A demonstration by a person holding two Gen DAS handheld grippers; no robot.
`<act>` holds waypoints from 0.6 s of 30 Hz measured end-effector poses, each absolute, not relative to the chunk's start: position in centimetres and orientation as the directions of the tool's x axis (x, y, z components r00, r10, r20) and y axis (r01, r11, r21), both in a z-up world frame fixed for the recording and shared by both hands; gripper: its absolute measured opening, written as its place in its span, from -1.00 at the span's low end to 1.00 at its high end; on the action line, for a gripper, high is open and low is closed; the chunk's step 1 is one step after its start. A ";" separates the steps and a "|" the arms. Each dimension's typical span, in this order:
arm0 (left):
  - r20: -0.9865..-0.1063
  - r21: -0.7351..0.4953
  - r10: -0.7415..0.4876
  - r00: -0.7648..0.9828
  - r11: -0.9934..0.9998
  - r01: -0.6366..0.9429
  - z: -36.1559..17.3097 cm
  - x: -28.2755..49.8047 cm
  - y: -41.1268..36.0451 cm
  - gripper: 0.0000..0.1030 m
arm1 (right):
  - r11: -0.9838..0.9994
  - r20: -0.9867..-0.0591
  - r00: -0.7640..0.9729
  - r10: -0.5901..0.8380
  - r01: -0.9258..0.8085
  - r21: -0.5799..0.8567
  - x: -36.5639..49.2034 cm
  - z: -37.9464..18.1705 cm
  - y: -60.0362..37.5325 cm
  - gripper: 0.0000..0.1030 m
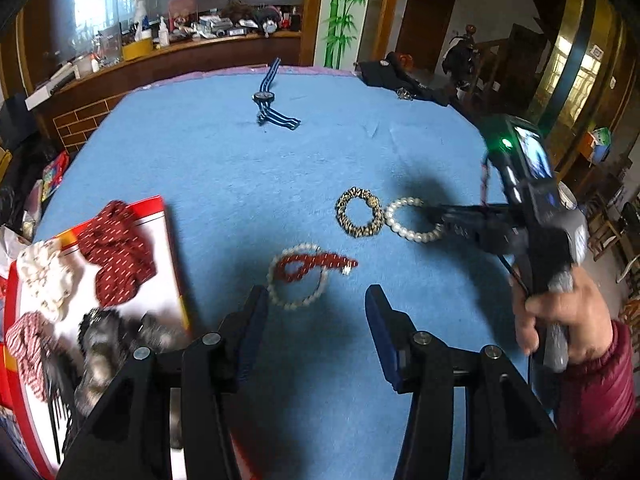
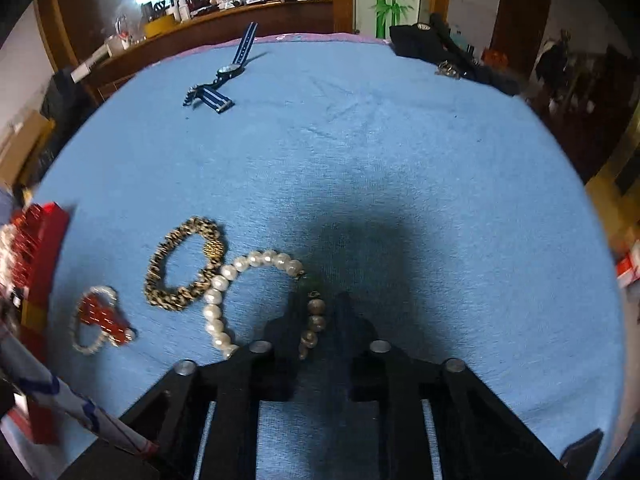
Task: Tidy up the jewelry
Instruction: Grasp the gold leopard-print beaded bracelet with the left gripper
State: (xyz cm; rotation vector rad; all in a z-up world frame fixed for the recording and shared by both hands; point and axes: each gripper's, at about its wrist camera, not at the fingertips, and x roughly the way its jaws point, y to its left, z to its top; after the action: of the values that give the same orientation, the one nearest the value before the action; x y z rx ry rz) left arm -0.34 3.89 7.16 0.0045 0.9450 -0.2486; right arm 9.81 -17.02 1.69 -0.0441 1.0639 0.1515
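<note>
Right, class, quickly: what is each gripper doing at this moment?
Left gripper: jaws open, holding nothing, above the blue cloth.
Right gripper: jaws shut on the white pearl bead bracelet.

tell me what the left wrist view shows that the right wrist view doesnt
Only the left wrist view shows the inside of the red-edged box with fabric pieces in it, the person's hand on the right hand-held gripper, and the left hand-held gripper, open over the blue cloth.

Only the right wrist view shows up close the right gripper's fingers shut on the pearl bracelet.

Both show that pearl bracelet, the leopard-print bracelet, the red and white bracelets and the striped-strap watch.
</note>
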 end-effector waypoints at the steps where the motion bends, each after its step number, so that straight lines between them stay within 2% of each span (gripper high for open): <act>1: -0.811 -0.105 -0.206 0.547 0.972 0.210 7.1 0.6 3.5 -0.06 | 0.990 -0.872 0.482 0.090 -0.138 0.025 9.8 1.7 -17.3 -0.82; 7: -0.847 -0.128 -0.227 0.480 0.965 0.229 6.2 5.7 0.4 -0.06 | 0.988 -0.841 0.518 0.157 -0.080 0.135 9.7 2.7 -20.4 -0.83; 12: -0.890 -0.119 -0.185 0.418 0.977 0.178 3.6 10.4 -1.3 -0.06 | 0.970 -0.807 0.544 0.228 -0.058 0.235 9.4 3.7 -22.4 -0.82; 18: -0.906 -0.099 -0.153 0.393 0.983 0.156 2.1 13.0 -2.0 -0.06 | 0.959 -0.786 0.557 0.269 -0.075 0.275 8.9 4.5 -22.5 -0.82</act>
State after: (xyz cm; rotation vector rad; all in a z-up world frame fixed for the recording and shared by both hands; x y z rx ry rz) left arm 12.96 -2.02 2.08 0.0026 1.1498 -0.1962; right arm 8.90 -22.53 4.51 0.2196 0.9610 0.2049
